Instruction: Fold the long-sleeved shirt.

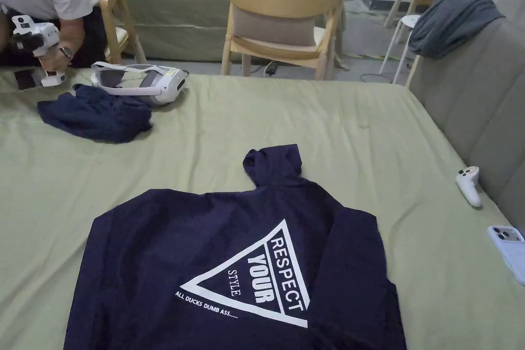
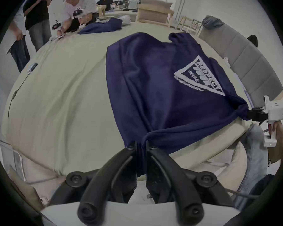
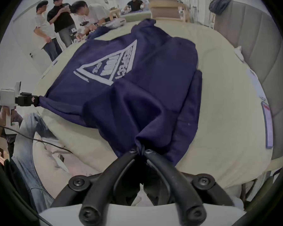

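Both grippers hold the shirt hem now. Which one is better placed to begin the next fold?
Probably right. The right gripper pinches the hem where a sleeve already lies folded over the shirt. The left gripper holds the other, flatter corner, so either could lead.

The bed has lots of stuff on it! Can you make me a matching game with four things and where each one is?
Things:
1. navy shirt
2. white headset
3. white controller
4. phone

Places:
A. at the right edge of the bed, nearest the camera
B. spread flat in the middle, triangle print up
C. far left, beside a crumpled dark cloth
D. on the right, near the grey headboard

Pairs: 1-B, 2-C, 3-D, 4-A
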Demonstrator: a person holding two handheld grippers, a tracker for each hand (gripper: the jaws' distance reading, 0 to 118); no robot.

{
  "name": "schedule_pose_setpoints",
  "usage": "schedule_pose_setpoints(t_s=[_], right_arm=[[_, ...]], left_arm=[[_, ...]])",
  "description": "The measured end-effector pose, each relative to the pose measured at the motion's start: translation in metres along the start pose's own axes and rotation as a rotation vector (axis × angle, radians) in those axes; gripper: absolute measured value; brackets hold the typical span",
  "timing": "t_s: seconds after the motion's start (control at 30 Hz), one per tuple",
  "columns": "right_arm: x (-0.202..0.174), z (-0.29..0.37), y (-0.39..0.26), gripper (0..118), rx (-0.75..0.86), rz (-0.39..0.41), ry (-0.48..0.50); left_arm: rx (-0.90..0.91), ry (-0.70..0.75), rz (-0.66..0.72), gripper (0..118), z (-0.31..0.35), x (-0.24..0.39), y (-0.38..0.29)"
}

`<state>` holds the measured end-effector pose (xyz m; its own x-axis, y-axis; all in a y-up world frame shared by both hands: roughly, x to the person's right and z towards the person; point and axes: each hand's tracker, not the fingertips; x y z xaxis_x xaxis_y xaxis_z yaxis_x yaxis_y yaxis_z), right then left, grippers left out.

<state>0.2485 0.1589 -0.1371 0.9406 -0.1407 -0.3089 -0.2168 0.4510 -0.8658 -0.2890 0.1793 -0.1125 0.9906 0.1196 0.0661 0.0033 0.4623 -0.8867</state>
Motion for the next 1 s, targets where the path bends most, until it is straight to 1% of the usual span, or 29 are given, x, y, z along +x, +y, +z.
schedule_pose_setpoints(t_s=[0.1,0.13,0.17,0.2,0.23,0.27,0.3,0.33,0.37,0.4,0.43,0.47,0.5,0.53,0.57,0.6,0.63,0.67,0.7,0.77,0.8,0.83,0.87,0.9,0.93,0.97,1.0], right_arm=[[-0.001,-0.012,-0.002,1,-0.022,-0.008,-0.003],[-0.001,-0.017,-0.001,6,-0.036,-0.001,-0.004],[0.000,-0.020,0.000,29,-0.030,-0.006,-0.014],[0.001,-0.020,0.001,83,-0.008,-0.024,-0.035],[0.001,-0.015,0.003,83,0.009,-0.046,-0.045],[0.000,-0.009,0.006,98,0.026,-0.051,-0.072],[0.000,0.000,0.010,116,0.088,-0.049,-0.093],[0.001,0.019,0.017,116,0.204,-0.049,-0.062],[-0.001,0.031,0.025,113,0.244,-0.054,-0.098],[-0.004,0.043,0.035,113,0.300,-0.055,-0.124],[-0.012,0.055,0.048,113,0.384,-0.039,-0.136],[-0.015,0.062,0.057,113,0.445,-0.034,-0.148],[-0.020,0.069,0.067,113,0.495,-0.044,-0.170],[-0.023,0.073,0.076,111,0.548,-0.044,-0.158],[-0.023,0.070,0.082,102,0.583,-0.043,-0.136],[-0.023,0.066,0.087,67,0.606,-0.047,-0.130],[-0.024,0.058,0.092,24,0.593,-0.053,-0.138],[-0.025,0.050,0.097,0,0.589,-0.056,-0.146],[-0.022,0.039,0.103,0,0.599,-0.061,-0.149],[-0.010,0.016,0.122,0,0.486,-0.092,-0.082],[-0.005,0.005,0.135,0,0.507,-0.100,-0.090],[-0.004,-0.007,0.145,1,0.519,-0.080,-0.124],[0.001,-0.016,0.160,18,0.509,-0.080,-0.141],[0.011,-0.029,0.183,73,0.489,-0.088,-0.137],[0.021,-0.043,0.205,112,0.471,-0.096,-0.122],[0.031,-0.060,0.225,116,0.424,-0.106,-0.109],[0.039,-0.067,0.245,114,0.393,-0.061,-0.177]], left_arm=[[-0.020,-0.007,0.021,13,-0.011,0.000,-0.007],[-0.019,0.002,0.021,21,-0.014,0.000,-0.005],[-0.015,0.002,0.028,44,-0.013,0.000,-0.002],[-0.003,0.003,0.042,92,-0.010,0.000,0.000],[0.034,0.018,0.076,92,-0.005,0.001,0.004],[0.096,0.052,0.082,102,0.000,0.001,0.010],[0.129,0.032,0.094,111,0.013,0.003,0.016],[0.242,0.030,0.090,107,0.033,0.006,0.028],[0.245,0.029,0.099,104,0.042,0.010,0.035],[0.259,0.052,0.107,106,0.049,0.016,0.047],[0.291,0.088,0.095,109,0.055,0.024,0.059],[0.344,0.106,0.071,111,0.046,0.031,0.066],[0.381,0.106,0.067,110,0.041,0.041,0.077],[0.397,0.088,0.068,107,0.039,0.047,0.089],[0.407,0.066,0.082,95,0.037,0.052,0.096],[0.418,0.055,0.104,57,0.027,0.056,0.103],[0.440,0.056,0.116,20,0.017,0.059,0.109],[0.446,0.057,0.131,6,0.010,0.061,0.114],[0.446,0.070,0.130,4,0.001,0.061,0.119],[0.432,-0.012,0.143,4,-0.013,0.068,0.130],[0.430,0.022,0.141,4,-0.021,0.070,0.136],[0.421,0.037,0.138,4,-0.029,0.071,0.141],[0.413,0.036,0.135,4,-0.034,0.069,0.146],[0.401,0.030,0.142,4,-0.040,0.067,0.151],[0.393,0.025,0.149,4,-0.047,0.065,0.156],[0.386,0.024,0.151,4,-0.053,0.063,0.160],[0.375,0.027,0.150,4,-0.059,0.060,0.167]])
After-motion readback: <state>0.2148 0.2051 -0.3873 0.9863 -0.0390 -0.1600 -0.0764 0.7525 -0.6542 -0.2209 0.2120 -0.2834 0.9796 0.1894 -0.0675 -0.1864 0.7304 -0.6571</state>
